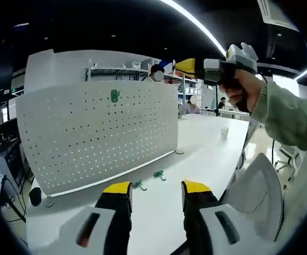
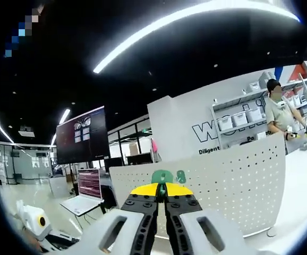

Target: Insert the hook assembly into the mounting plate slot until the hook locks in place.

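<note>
While the right tool (image 2: 161, 192) clamps a green hook (image 2: 163, 177), the left tool (image 1: 156, 187) (jaws parted) faces two hooks (image 1: 149, 179) on the desk (image 1: 206, 154).

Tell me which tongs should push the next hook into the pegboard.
Right. The right tongs are shut on a green plastic hook, raised before the white perforated pegboard. The left tongs are open above the white table, where two green hooks lie.

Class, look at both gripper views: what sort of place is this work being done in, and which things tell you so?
Probably an open-plan lab or office workshop: a long white table carrying a white pegboard, storage shelves stacked with bins, and computer screens at nearby workstations.
</note>
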A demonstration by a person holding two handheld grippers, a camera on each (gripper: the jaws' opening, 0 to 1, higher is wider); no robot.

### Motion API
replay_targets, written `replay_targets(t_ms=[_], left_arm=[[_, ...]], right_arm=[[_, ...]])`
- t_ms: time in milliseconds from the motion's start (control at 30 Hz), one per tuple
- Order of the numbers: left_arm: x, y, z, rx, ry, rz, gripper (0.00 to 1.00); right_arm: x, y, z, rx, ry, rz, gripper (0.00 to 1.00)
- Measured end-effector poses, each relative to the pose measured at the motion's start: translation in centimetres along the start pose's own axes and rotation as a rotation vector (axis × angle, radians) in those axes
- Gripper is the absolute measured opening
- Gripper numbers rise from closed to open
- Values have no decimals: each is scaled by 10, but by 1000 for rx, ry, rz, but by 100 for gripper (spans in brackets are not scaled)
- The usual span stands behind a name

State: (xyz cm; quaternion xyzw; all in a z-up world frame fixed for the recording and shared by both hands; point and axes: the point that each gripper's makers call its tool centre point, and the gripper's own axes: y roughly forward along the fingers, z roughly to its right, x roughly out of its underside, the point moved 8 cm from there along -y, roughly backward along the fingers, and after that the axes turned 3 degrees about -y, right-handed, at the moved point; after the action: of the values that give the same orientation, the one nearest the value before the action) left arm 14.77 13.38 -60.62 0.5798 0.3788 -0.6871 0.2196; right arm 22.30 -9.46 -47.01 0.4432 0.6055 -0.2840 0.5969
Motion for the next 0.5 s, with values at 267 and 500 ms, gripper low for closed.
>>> replay_targets(t_ms=[267, 500], left_arm=[[2, 0, -4, -10, -13, -6, 38], [2, 1, -6, -13, -16, -6, 38]], right_arm=[[2, 21, 15, 32, -13, 9, 1], [3, 40, 23, 53, -7, 20, 1]])
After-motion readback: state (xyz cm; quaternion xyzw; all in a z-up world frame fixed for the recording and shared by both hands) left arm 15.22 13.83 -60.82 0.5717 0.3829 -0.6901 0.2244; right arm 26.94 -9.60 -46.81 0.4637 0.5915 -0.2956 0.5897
